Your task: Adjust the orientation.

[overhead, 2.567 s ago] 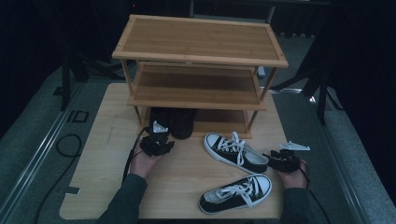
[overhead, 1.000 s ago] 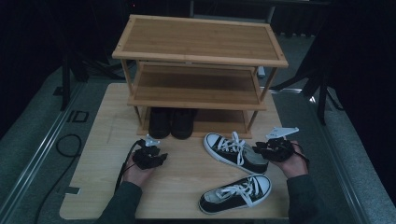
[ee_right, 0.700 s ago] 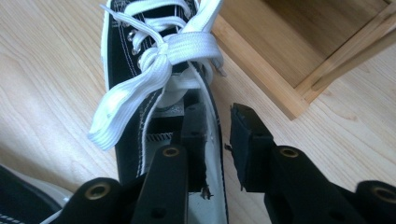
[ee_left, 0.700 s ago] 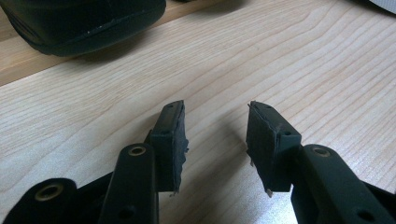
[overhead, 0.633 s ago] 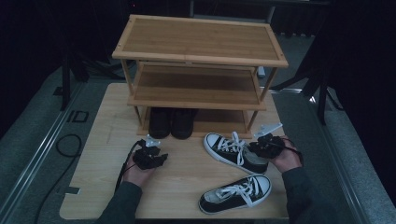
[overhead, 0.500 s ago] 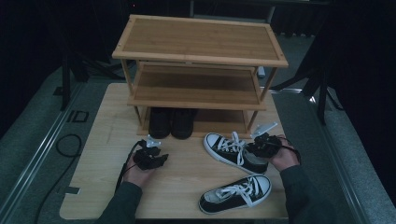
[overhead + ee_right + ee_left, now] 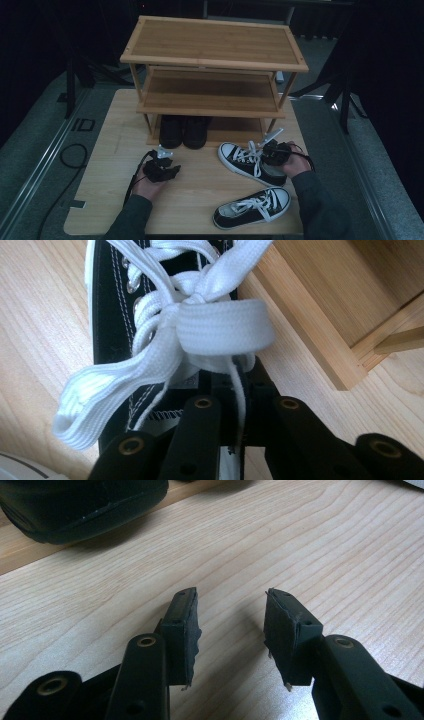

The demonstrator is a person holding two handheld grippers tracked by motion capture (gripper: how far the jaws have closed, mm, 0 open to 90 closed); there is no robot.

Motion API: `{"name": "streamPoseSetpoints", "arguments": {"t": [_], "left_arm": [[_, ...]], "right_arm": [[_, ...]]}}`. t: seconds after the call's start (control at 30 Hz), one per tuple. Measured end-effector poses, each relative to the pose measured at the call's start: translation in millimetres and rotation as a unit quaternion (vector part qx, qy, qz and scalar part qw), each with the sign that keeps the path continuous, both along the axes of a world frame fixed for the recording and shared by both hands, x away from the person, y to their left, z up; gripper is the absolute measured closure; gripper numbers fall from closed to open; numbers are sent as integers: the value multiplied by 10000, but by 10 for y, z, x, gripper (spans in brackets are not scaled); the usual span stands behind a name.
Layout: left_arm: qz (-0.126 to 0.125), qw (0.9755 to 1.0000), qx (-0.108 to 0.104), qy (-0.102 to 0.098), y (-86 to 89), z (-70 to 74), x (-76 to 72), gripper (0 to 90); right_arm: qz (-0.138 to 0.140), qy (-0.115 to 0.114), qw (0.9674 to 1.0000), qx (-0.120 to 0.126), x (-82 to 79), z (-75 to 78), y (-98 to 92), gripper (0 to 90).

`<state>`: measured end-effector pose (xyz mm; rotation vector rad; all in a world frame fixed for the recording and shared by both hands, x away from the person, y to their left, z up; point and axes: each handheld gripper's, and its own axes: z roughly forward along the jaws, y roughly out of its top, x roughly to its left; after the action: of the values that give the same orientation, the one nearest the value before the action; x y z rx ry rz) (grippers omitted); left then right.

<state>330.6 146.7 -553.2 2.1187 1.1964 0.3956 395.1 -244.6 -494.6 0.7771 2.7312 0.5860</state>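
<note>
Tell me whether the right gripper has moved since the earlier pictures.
Yes. The right gripper has come inward from the table's right edge onto the rear sneaker, its jaws just closing on it.

Pale wood with fine lines on the table (image 7: 320, 545), smooth and matt. Same warm wood on the shoe rack (image 7: 215, 45). Black cloth sneaker (image 7: 112, 315) with flat white woven laces (image 7: 220, 330). Dull black plastic gripper arms, rough rubbery pads (image 7: 182, 625).
</note>
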Motion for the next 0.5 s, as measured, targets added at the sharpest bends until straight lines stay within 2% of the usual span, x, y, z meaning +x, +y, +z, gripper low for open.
{"name": "streamPoseSetpoints", "arguments": {"t": [0.13,0.27,0.5], "left_arm": [[-16,10000,8,-11,-4,-1,-1,568],[-21,10000,4,-13,-4,-2,-1,566],[-32,10000,37,-33,-16,-4,-7,561]], "right_arm": [[11,39,10000,64,11,1,-21,880],[-6,78,9996,272,24,4,-64,882],[6,129,9990,435,43,33,-86,883]]}}
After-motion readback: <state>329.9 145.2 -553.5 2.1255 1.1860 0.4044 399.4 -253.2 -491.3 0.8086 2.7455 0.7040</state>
